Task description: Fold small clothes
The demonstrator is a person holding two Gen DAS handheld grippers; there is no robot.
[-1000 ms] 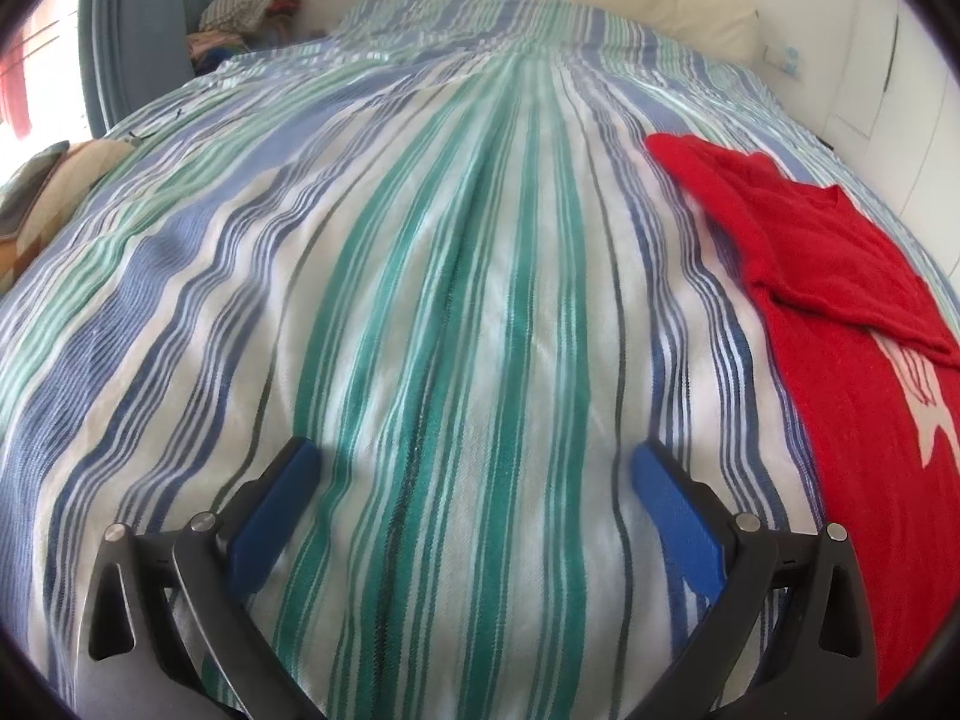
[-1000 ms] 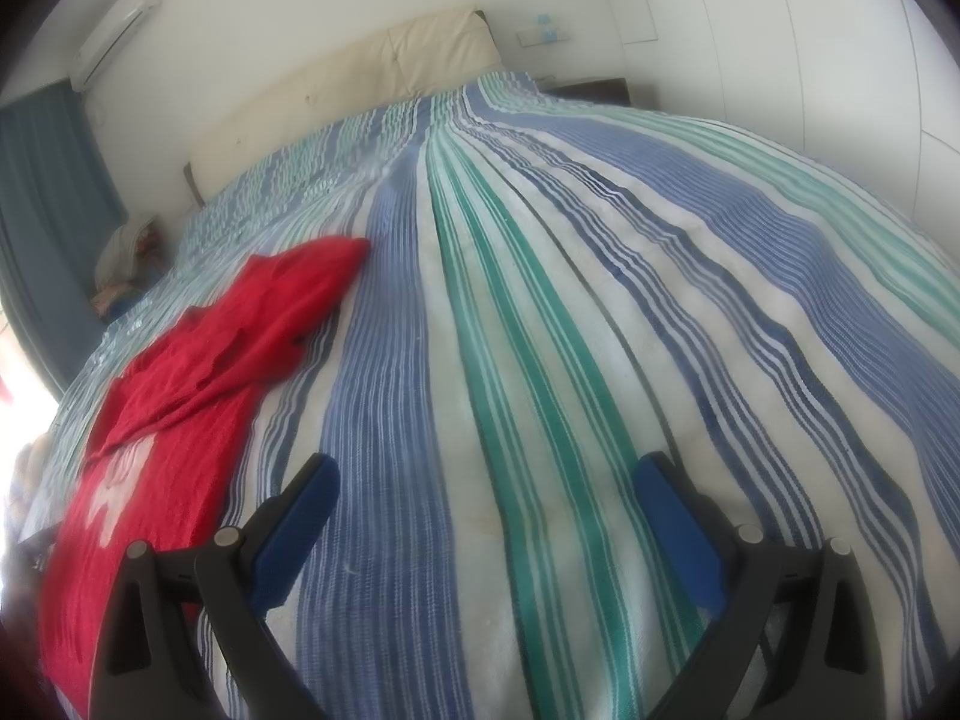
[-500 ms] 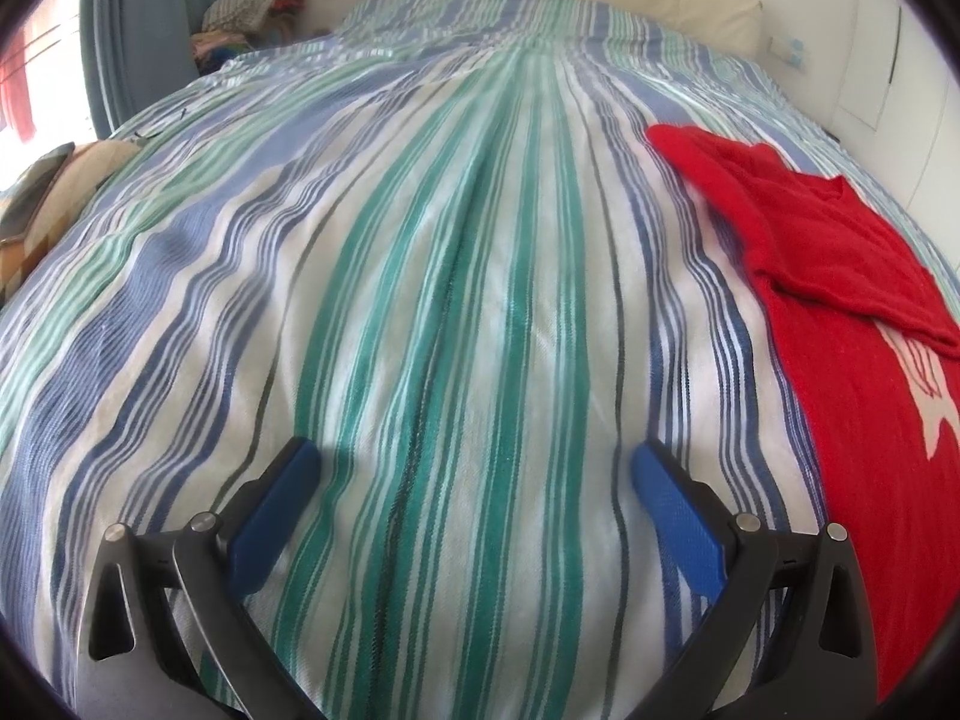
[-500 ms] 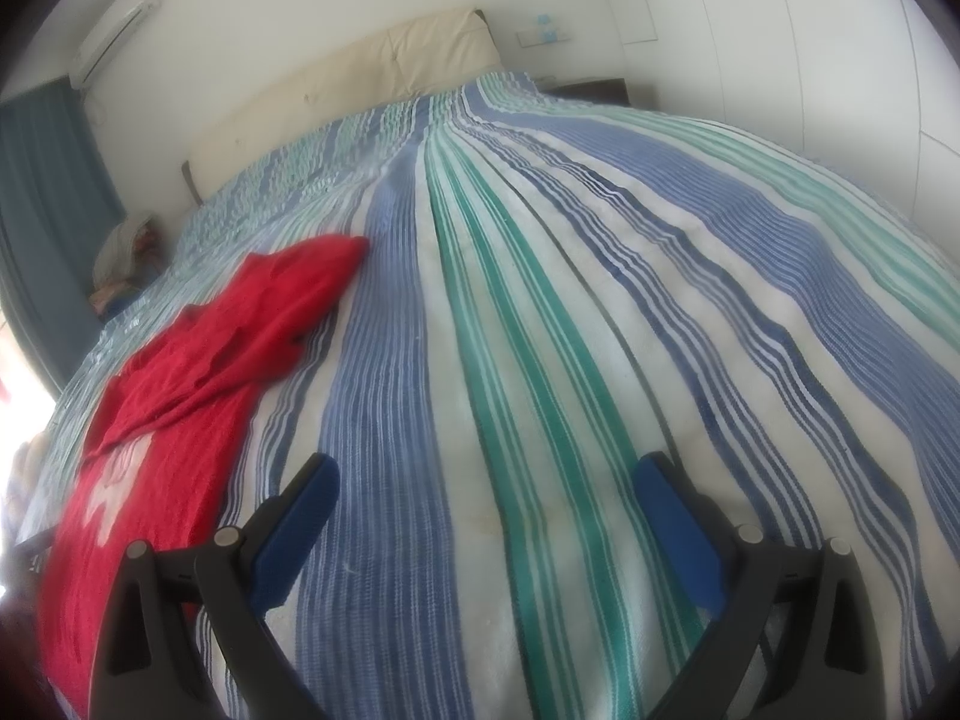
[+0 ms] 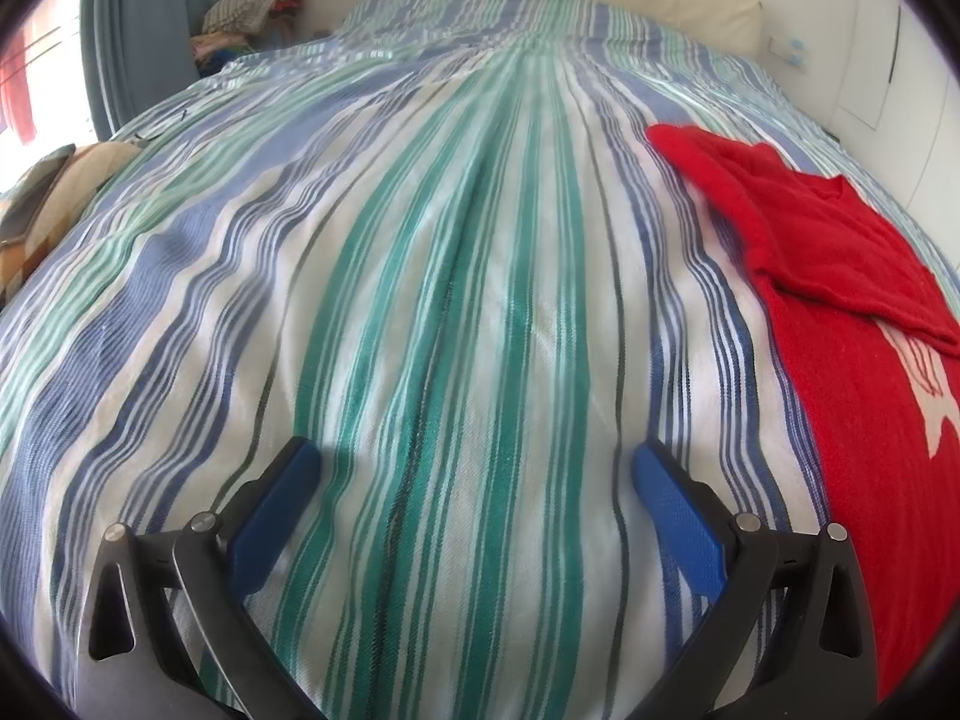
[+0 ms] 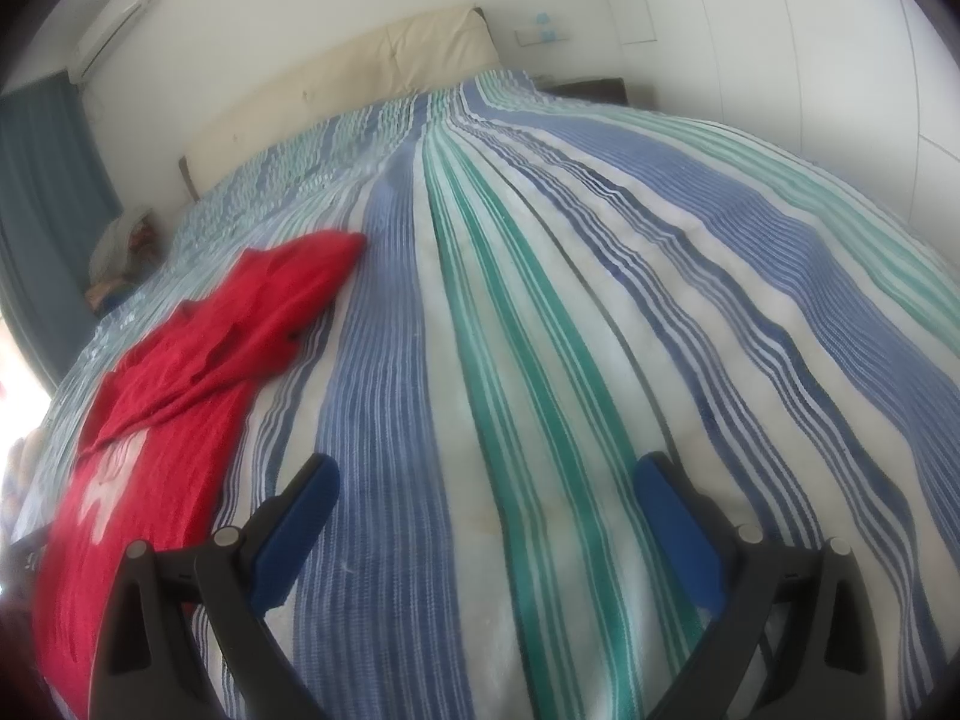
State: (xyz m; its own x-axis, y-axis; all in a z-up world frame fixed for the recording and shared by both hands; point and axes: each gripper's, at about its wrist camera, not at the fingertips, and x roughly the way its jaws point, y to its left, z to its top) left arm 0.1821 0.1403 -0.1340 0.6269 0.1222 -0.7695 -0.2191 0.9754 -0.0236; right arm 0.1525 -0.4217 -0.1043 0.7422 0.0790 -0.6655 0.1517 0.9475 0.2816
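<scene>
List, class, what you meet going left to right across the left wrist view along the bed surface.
Patterned cushion at the left edge → striped bedspread, with the open left gripper over it → red garment at the right edge.

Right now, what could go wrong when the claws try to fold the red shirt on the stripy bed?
Both claws are open, holding nothing. The red shirt lies beside the left claw and the right claw, not between their fingers, so a straight grab might pinch only the striped bedspread. One sleeve already lies over the shirt's body, so lifting one edge may bunch it. The bedspread is soft and may wrinkle and drag along.
</scene>
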